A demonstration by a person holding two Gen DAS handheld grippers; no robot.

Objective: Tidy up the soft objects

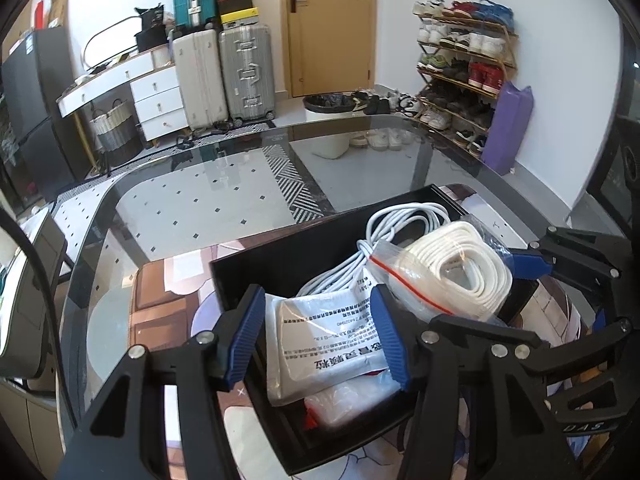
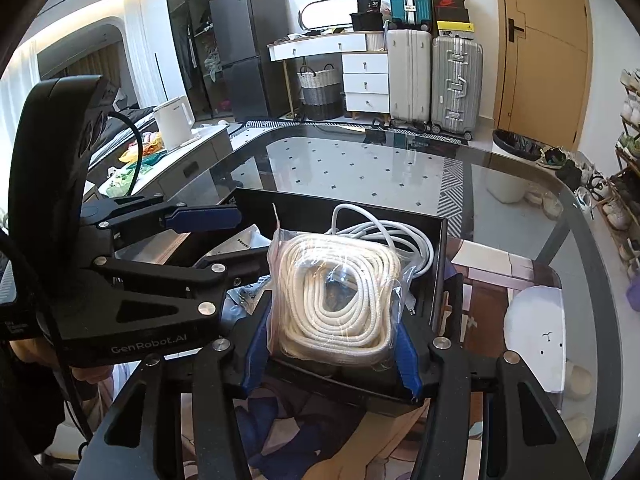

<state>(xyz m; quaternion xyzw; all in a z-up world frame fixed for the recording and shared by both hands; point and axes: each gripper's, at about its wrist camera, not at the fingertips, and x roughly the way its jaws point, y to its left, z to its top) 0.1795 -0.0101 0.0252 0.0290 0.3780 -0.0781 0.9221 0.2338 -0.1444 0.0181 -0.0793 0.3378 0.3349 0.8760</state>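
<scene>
A black box (image 1: 256, 268) sits on a printed mat on the glass table. It holds a coiled white cable (image 1: 404, 220), a white printed packet (image 1: 324, 340) and a bagged coil of white rope (image 1: 460, 268). My left gripper (image 1: 320, 332) stands over the box, its blue pads either side of the printed packet, jaws wide and not pressing it. My right gripper (image 2: 334, 344) is shut on the bagged rope (image 2: 336, 292) and holds it upright at the box's near edge (image 2: 360, 392). The cable (image 2: 396, 232) lies behind the rope. The left gripper (image 2: 204, 216) shows at left.
The glass table (image 1: 208, 208) stretches beyond the box to a curved black rim. The printed mat (image 1: 160, 300) lies under the box. A white round object (image 2: 536, 328) lies on the mat right of the box. Suitcases, a shoe rack and a door stand behind.
</scene>
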